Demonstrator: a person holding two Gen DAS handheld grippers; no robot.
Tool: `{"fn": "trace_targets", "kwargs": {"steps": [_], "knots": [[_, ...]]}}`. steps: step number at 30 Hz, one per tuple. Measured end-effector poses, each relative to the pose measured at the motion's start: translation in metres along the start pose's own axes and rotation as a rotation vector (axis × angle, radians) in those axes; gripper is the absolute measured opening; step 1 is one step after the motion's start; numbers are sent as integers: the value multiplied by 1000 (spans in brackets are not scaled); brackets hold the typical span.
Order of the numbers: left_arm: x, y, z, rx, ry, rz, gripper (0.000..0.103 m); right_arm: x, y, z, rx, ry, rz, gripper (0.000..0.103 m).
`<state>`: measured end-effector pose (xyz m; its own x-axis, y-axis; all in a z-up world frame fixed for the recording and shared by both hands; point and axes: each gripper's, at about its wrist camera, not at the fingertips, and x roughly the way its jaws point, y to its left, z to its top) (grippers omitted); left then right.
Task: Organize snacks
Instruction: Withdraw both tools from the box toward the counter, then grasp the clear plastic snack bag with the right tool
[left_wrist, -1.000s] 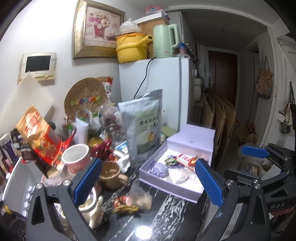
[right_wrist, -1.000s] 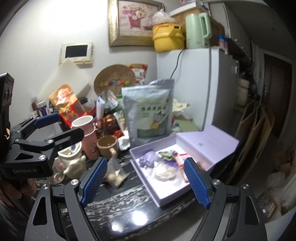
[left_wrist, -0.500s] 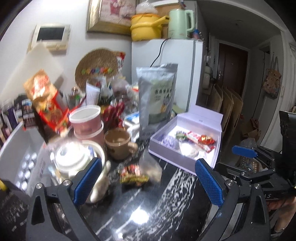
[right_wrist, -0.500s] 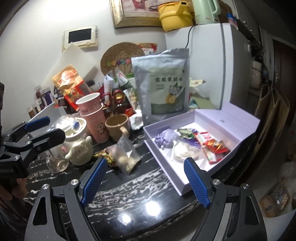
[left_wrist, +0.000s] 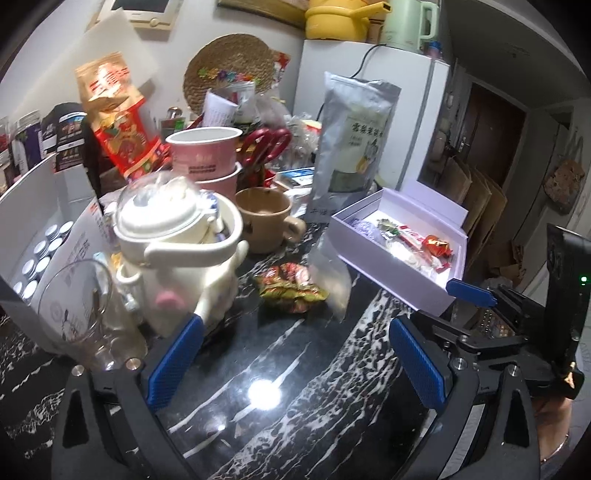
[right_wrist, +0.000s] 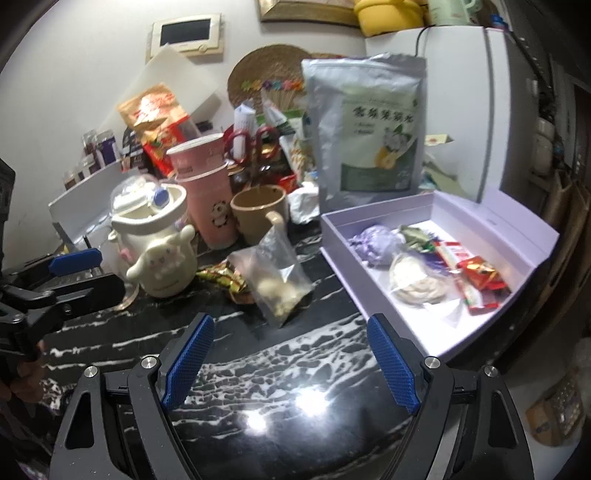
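An open lilac box (right_wrist: 524, 258) (left_wrist: 391, 266) lies on the black marbled counter, holding several wrapped snacks, among them a purple one (right_wrist: 376, 242) and a red one (right_wrist: 480, 275). Left of the box lie a clear bag of pale snacks (right_wrist: 279, 273) (left_wrist: 330, 280) and a green-and-red wrapped snack (left_wrist: 291, 288) (right_wrist: 221, 277). My left gripper (left_wrist: 295, 358) hovers open just short of these two. My right gripper (right_wrist: 291, 363) is open too, with nothing between its fingers, a little short of the clear bag and the box's near corner.
A cream teapot (left_wrist: 177, 251), a glass (left_wrist: 85, 314), stacked pink cups (right_wrist: 207, 184) and a tan mug (right_wrist: 258, 210) crowd the left. A silver pouch (right_wrist: 369, 129) stands behind the box. A white fridge (right_wrist: 461, 92) is at the back. The counter drops off right of the box.
Both grippers have sunk toward the counter and come closer to the loose snacks and the box. Their jaws have kept the same width. Nothing on the counter has moved.
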<state>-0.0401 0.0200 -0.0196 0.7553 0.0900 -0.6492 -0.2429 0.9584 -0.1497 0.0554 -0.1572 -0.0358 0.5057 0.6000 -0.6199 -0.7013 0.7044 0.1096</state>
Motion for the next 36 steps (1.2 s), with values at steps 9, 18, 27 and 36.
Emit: {"fn": "trace_targets", "kwargs": {"steps": [9,18,27,36], "knots": [[6,15,-10,-49,13,48,102,45,8,6,-42,53,50,86],[24,24,-9,-76,45,95,102,100,12,19,-176,125,68,86],[33,21,-3,-71,47,72,102,136,10,31,-179,166,197,86],[39,6,2,-22,48,38,102,134,5,24,-150,212,244,37]]}}
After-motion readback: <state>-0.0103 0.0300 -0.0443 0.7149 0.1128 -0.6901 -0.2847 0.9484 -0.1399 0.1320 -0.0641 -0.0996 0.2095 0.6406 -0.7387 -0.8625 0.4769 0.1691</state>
